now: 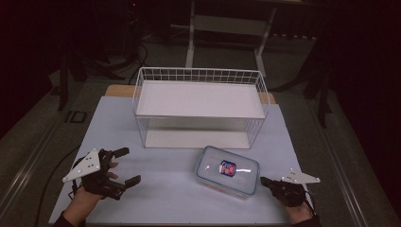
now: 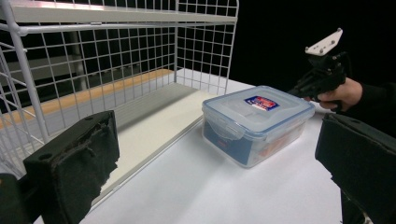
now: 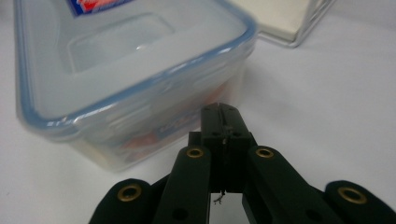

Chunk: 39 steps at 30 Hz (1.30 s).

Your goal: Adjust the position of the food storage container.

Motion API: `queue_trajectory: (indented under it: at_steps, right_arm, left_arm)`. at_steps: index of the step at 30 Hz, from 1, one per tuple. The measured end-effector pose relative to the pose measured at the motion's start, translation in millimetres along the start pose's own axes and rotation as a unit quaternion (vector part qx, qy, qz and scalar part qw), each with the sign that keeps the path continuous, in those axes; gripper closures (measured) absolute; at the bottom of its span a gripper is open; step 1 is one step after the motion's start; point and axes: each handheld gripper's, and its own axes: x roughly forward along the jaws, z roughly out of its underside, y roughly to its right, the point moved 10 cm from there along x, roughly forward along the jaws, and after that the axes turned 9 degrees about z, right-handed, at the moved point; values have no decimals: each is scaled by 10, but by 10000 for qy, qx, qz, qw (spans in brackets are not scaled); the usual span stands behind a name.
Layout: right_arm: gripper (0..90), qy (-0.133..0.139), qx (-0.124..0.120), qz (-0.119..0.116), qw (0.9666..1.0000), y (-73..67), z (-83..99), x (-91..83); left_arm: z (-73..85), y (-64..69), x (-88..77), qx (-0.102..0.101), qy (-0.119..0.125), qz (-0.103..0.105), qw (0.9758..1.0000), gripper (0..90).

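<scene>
Right gripper (image 1: pixel 264 180) jaws closed together, empty, tip just beside the near right end of the lidded plastic box (image 1: pixel 228 170). Left gripper (image 1: pixel 128 165) jaws wide apart, empty, well apart from box. Box sits on bench (image 1: pixel 156 198) in front of white wire rack (image 1: pixel 198 106).

High view sits above the near edge of the table (image 1: pixel 156 198), looking forward and down, taking in the whole top and the dark floor beyond. Left gripper view rides low at the near left, facing right and far across the table, the wire shelf rack (image 2: pixel 116 56) close by. Right gripper view is down at the near right, nosed right up to the lidded container (image 3: pixel 126 70). All three share that container.
</scene>
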Motion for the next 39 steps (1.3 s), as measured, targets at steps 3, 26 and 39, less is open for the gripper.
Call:
queue_trajectory:
  at_steps: [3,26,39]
  right_arm:
    - [900,-43,-23,-74,10000,-38,9,26]
    - [900,-145,-128,-263,9995,-103,-388,558]
    - [900,-213,-248,-390,9987,-195,-592,842]
  left_arm:
    - [7,12,11,16,-35,17,10000,0]
    - [4,25,17,6,-26,53,10000,0]
    - [11,15,14,-6,-26,48,10000,0]
